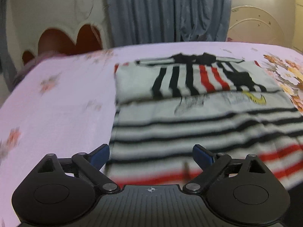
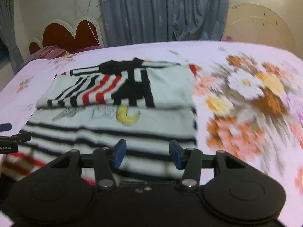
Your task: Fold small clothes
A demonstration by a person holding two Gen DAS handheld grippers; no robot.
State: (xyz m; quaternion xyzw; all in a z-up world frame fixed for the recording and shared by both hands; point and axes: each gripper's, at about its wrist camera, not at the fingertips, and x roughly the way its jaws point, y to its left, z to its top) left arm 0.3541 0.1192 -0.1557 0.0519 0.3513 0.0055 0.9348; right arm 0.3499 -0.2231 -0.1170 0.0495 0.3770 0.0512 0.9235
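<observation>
A small white shirt [image 1: 198, 117] with black and red stripes lies on the bed, its sleeves folded in over the chest; it also shows in the right wrist view [image 2: 117, 117]. A yellow moon print [image 2: 127, 116] sits mid-shirt. My left gripper [image 1: 151, 157] is open and empty, over the shirt's near left hem. My right gripper [image 2: 147, 155] is open and empty, over the near right hem. The left gripper's tip [image 2: 5, 127] shows at the left edge of the right wrist view.
The bed has a pink floral sheet [image 1: 56, 104], with a big flower print [image 2: 246, 98] right of the shirt. A red and white headboard [image 2: 70, 34] and purple pillows [image 2: 49, 54] stand at the far left. Grey curtains [image 2: 161, 11] hang behind.
</observation>
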